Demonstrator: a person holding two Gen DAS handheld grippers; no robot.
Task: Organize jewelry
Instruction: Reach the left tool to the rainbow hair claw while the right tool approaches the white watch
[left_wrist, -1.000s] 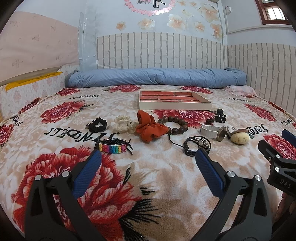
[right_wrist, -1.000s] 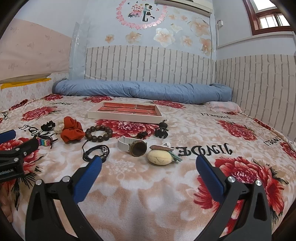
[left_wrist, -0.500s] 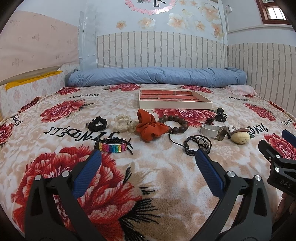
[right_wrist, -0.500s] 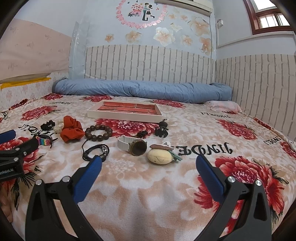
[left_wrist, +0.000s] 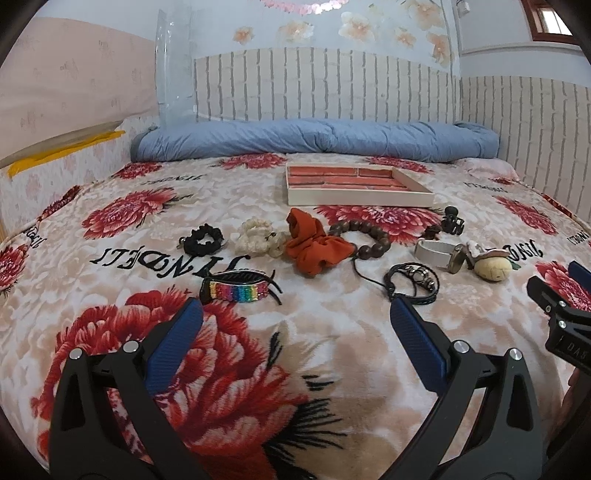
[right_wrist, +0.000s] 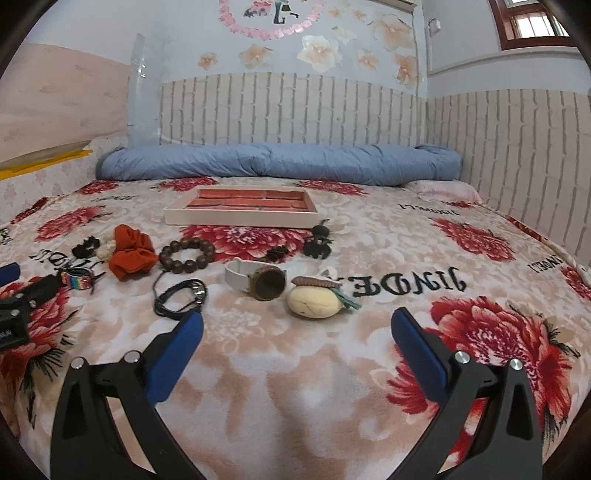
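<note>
Both the left gripper (left_wrist: 295, 315) and right gripper (right_wrist: 295, 326) gape wide, empty. Nearest, at 11 o'clock of the left, lies the rainbow clip (left_wrist: 238, 289); pinch its middle, lift clear, then carry to the tray (left_wrist: 354, 188) at 12.

A bed (right_wrist: 332, 369) spreads out under a fleecy blanket (left_wrist: 258, 369) of big red flowers. At its far end lies a rolled blue quilt (right_wrist: 277, 160) against white brick-patterned panelling (right_wrist: 295, 107). Flower decals (right_wrist: 317, 48) dot the pale wall above; daylight enters a red-framed window (right_wrist: 535, 22) upper right.
</note>
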